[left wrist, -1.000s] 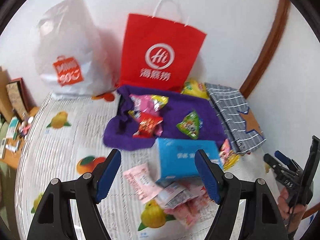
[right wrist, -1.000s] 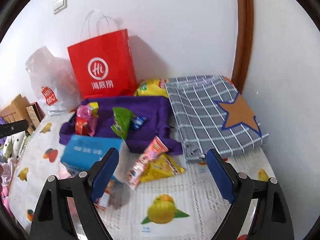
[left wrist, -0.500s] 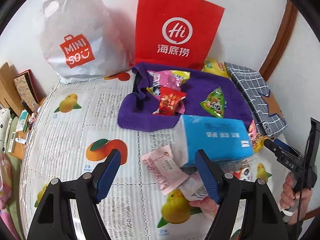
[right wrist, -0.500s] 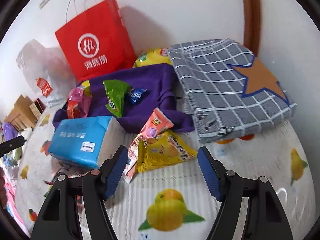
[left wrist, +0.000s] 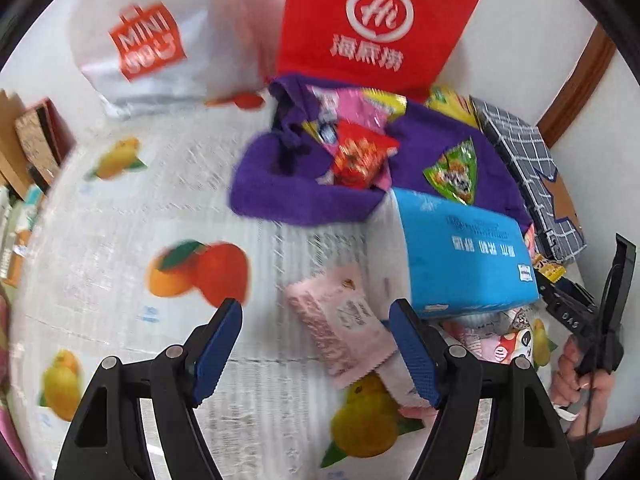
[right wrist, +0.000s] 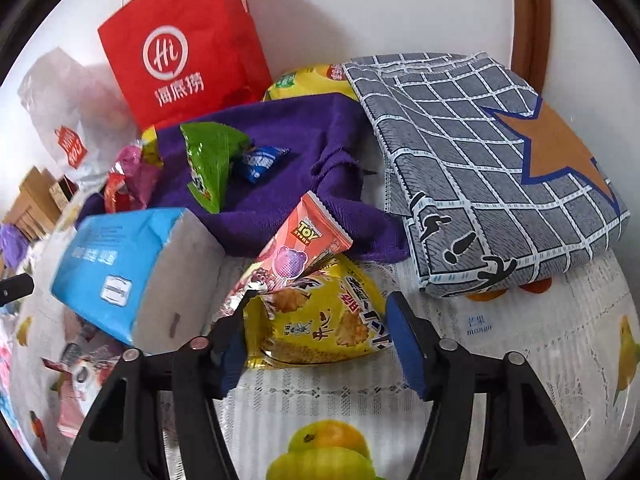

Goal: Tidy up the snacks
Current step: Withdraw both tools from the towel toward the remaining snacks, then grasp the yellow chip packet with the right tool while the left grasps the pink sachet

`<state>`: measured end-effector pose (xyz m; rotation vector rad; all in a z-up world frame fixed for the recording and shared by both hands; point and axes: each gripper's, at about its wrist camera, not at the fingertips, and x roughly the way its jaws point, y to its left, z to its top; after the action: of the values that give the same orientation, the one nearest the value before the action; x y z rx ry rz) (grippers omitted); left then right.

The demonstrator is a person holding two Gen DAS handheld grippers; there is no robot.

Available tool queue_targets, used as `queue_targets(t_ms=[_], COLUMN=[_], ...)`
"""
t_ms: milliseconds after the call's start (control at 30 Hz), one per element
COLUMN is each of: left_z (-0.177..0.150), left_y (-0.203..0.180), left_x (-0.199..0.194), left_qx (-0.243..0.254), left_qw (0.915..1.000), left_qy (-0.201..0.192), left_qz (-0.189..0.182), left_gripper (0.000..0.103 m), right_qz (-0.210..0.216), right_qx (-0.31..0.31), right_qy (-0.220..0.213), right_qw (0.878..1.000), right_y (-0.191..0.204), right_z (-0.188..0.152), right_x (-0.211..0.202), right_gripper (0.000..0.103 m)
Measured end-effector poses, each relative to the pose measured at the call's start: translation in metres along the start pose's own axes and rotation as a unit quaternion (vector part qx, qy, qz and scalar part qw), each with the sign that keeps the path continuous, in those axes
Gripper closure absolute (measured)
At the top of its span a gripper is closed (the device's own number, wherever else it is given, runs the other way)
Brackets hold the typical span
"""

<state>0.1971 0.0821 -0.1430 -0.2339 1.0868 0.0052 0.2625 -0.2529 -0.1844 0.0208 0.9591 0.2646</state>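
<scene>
My left gripper [left wrist: 316,346] hangs open low over the fruit-print tablecloth. A pink snack packet [left wrist: 340,320] lies flat between its fingers, nearer the right one, and neither pad touches it. My right gripper [right wrist: 318,340] is closing its jaws around a yellow snack bag [right wrist: 320,320] that lies on the cloth; the pads stand at the bag's two edges and it does not look squeezed. An orange Toy Story packet [right wrist: 304,244] leans on the yellow bag. A purple cloth bag [right wrist: 280,128] behind carries a green packet [right wrist: 210,160], a small blue candy [right wrist: 260,160] and a red packet [left wrist: 360,152].
A blue tissue pack [left wrist: 464,256] lies between the two grippers, with more pink packets [left wrist: 496,344] under its near end. A red paper bag [left wrist: 376,20] and a white plastic bag [left wrist: 148,44] stand at the wall. A grey checked bag [right wrist: 480,160] lies right.
Both grippers have sunk toward the table and now tilt further down. The right jaws have narrowed around the yellow bag. The left jaws keep their width, and the pink packet now lies between them.
</scene>
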Motion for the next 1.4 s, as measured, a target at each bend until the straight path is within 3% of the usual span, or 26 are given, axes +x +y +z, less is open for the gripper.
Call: queue_targets(t_ms=[233,433,533,700,767,833,900,933,967,1067,1400], left_z=[-0.006,-0.01,-0.017,-0.013,-0.008,-0.007,-0.008,-0.009,-0.01,-0.014,-0.037], left_y=[-0.003,0.0,0.01,0.014,0.007,0.0,-0.008,-0.01,-0.013,-0.015,-0.005], left_x=[0.035,0.032,0.024,0.021,0.026,0.037,0.038,0.04,0.039,0.034,-0.012], left_qx=[-0.005,0.012,0.01,0.004,0.013,0.021,0.036,0.041,0.049,0.056,0.046], left_qw=[0.9992,0.999,0.9989,0.9993,0.9989,0.9988,0.9989,0.9984,0.9978,0.9978,0.9989], left_qy=[0.038,0.041,0.045,0.031,0.031,0.043,0.029,0.031,0.025,0.023,-0.002], left_qz=[0.012,-0.015,-0.004,-0.021,-0.032,-0.012,0.013,0.023,0.037,0.028,0.001], left_gripper=[0.03,0.05,0.048,0.047,0.04,0.041,0.042,0.048,0.062,0.066,0.068], right_qz=[0.002,0.007,0.01,0.015,0.014,0.013,0.011,0.01,0.008,0.005,0.014], right_qx=[-0.006,-0.013,-0.008,-0.011,-0.013,-0.012,-0.01,-0.009,-0.009,-0.009,-0.02], right_qy=[-0.003,-0.015,-0.021,-0.023,-0.022,-0.025,-0.028,-0.029,-0.03,-0.034,-0.047], right_qw=[1.0,1.0,1.0,1.0,1.0,1.0,1.0,0.999,0.999,0.999,0.999], right_y=[-0.001,0.002,0.002,0.007,0.009,0.01,0.01,0.011,0.011,0.013,0.037], right_z=[-0.003,-0.012,-0.015,-0.02,-0.021,-0.022,-0.023,-0.024,-0.025,-0.028,-0.037], right_x=[-0.015,-0.037,-0.045,-0.054,-0.058,-0.062,-0.068,-0.071,-0.073,-0.082,-0.107], right_gripper=[0.047,0.048,0.048,0.048,0.048,0.049,0.049,0.049,0.049,0.049,0.05])
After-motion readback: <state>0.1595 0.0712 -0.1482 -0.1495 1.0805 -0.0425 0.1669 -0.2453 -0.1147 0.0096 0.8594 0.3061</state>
